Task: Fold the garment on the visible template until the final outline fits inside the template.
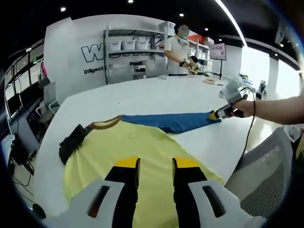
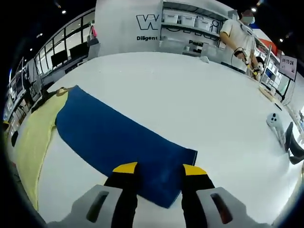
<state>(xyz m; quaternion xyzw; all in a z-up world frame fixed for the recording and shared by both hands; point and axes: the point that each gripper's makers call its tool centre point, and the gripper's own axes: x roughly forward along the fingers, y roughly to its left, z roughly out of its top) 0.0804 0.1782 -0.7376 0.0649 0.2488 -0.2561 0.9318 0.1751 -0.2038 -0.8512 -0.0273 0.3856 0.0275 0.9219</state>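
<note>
Right tool, jaws narrow, at blue garment edge on white worktop; left tool narrow above yellow garment.

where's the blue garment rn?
The blue garment lies flat on the white table, its near end between the right gripper tips; its far end meets the yellow shirt, which lies under the left gripper.
</note>
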